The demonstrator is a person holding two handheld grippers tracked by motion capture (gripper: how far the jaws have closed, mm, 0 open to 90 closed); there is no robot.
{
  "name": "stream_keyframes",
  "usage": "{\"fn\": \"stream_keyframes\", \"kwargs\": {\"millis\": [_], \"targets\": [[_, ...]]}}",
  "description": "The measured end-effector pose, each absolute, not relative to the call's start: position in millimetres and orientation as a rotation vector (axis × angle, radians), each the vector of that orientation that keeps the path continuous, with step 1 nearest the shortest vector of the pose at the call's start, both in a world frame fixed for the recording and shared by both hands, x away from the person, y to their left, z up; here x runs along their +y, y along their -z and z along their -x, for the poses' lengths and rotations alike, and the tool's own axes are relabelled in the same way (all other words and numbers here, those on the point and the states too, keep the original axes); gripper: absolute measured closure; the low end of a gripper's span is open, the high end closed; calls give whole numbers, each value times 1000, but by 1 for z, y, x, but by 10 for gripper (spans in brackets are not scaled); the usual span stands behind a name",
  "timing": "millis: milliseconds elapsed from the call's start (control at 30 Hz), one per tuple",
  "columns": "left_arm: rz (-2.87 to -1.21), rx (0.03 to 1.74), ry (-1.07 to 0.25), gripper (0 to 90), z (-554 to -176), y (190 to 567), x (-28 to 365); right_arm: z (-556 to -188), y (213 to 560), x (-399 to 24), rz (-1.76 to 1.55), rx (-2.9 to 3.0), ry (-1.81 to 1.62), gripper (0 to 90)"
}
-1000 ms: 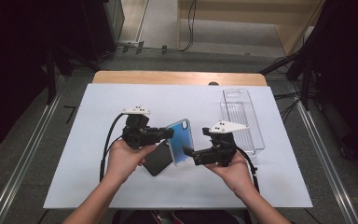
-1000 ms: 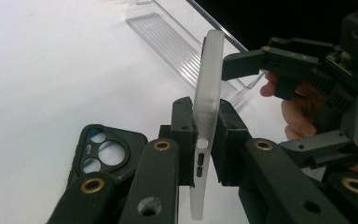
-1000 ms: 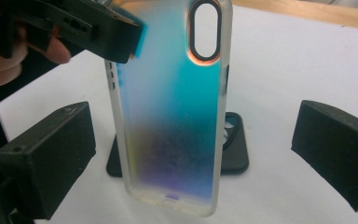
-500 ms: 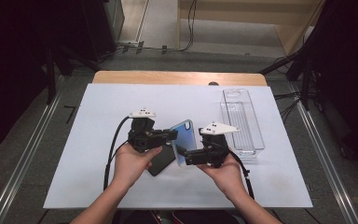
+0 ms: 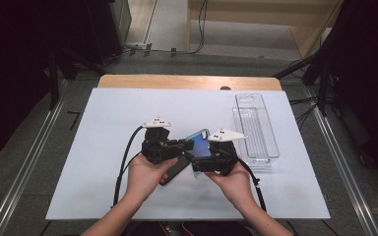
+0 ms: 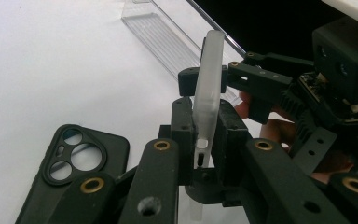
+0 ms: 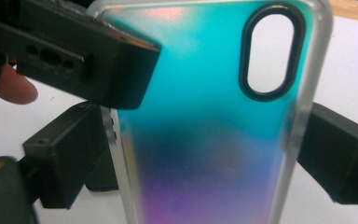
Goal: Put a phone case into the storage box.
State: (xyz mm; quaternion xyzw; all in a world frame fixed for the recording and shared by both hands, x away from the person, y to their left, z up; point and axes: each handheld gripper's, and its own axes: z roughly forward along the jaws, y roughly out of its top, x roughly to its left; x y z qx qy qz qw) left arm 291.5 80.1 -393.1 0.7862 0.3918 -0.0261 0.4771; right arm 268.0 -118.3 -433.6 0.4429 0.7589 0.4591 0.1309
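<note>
An iridescent blue-to-purple phone case (image 5: 199,142) is held up off the white table (image 5: 103,147). My left gripper (image 5: 189,146) is shut on its thin wall, seen edge-on in the left gripper view (image 6: 209,70) between my own jaws (image 6: 203,135). My right gripper (image 5: 197,156) spans the case's width (image 7: 205,93). Its jaws have just been closing, and the pads meet both long edges (image 7: 205,158). A black phone case (image 5: 174,169) lies flat on the table beneath both hands, camera cutouts up (image 6: 74,163).
A clear plastic tray (image 5: 256,128) lies lengthwise at the right of the table, close behind the right hand (image 6: 168,42). Cables trail from both grippers toward the front edge. The left gripper's body (image 7: 74,60) crosses the upper left of the right gripper view.
The left gripper has carried the case slightly nearer the person and the right gripper. The right gripper's jaws have come in around the case's sides.
</note>
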Motion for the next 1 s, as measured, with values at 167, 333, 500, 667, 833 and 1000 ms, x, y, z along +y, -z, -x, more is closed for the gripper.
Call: {"fn": "stream_keyframes", "kwargs": {"millis": [167,333,500,667,833,1000], "targets": [[-1921,958,65,805,-291,394,79,-267,433,-119,-1258,2216,-1320,148],[-1921,949,66,803,-290,392,80,-267,432,-119,-1248,2212,-1330,155],[-1918,943,52,689,-289,388,82,-266,431,-121,-1252,2198,-1336,157],[-1900,933,48,532,-288,382,89,-268,431,-127,-1262,2187,-1353,157],[-1889,917,63,446,-288,376,96,-271,430,-133,-1266,2183,-1364,158],[-1906,882,135,382,-291,376,103,-274,430,-140,-1251,2209,-1387,157]]}}
